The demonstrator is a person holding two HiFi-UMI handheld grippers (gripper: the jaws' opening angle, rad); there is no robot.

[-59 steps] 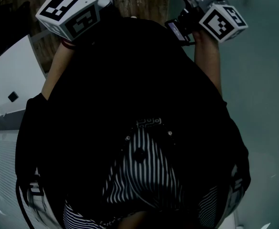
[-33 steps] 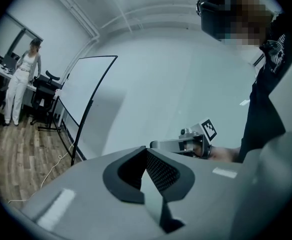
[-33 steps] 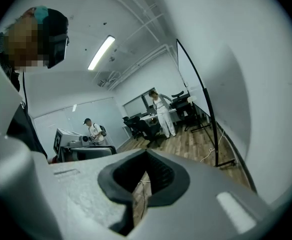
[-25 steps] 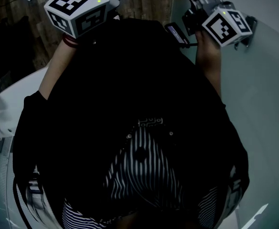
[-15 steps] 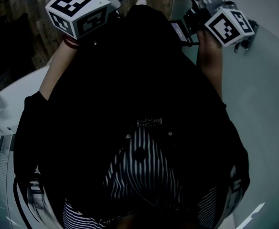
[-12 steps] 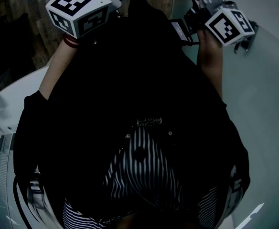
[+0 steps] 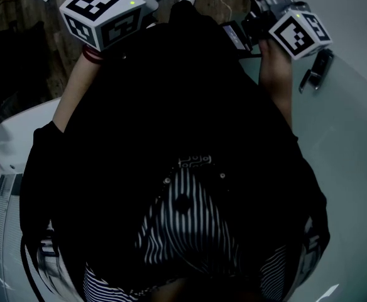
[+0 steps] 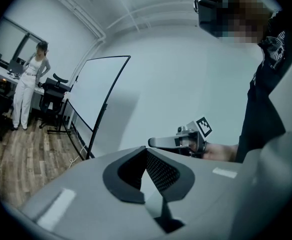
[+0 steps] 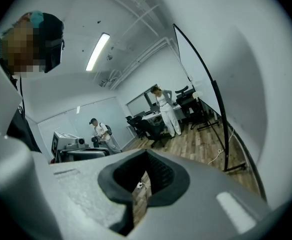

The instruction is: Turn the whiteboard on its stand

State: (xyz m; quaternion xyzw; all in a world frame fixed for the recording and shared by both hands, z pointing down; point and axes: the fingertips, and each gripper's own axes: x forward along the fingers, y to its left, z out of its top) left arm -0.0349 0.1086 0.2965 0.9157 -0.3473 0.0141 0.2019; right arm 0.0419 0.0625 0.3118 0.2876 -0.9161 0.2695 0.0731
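Standing upright, long axis vertical, the whiteboard [image 8: 98,96] is untouched; left claw [image 8: 147,156] and right claw [image 9: 146,156] closed, empty.

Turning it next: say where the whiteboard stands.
Left gripper view: the whiteboard stands left of centre on the wooden floor, just right of the person in white.

black top [image 7: 171,106], short sleeves, small pale print at the neckline. below the top's neckline: black-and-white striped panel [image 7: 186,225]. upper left of the top: dark red wrist band [image 7: 90,55]. left gripper [image 8: 146,154], right gripper [image 9: 146,154]: grey shells, black ribbed pads [image 8: 161,171], white cubes [image 7: 102,11] with black square markers. green light on the left cube.
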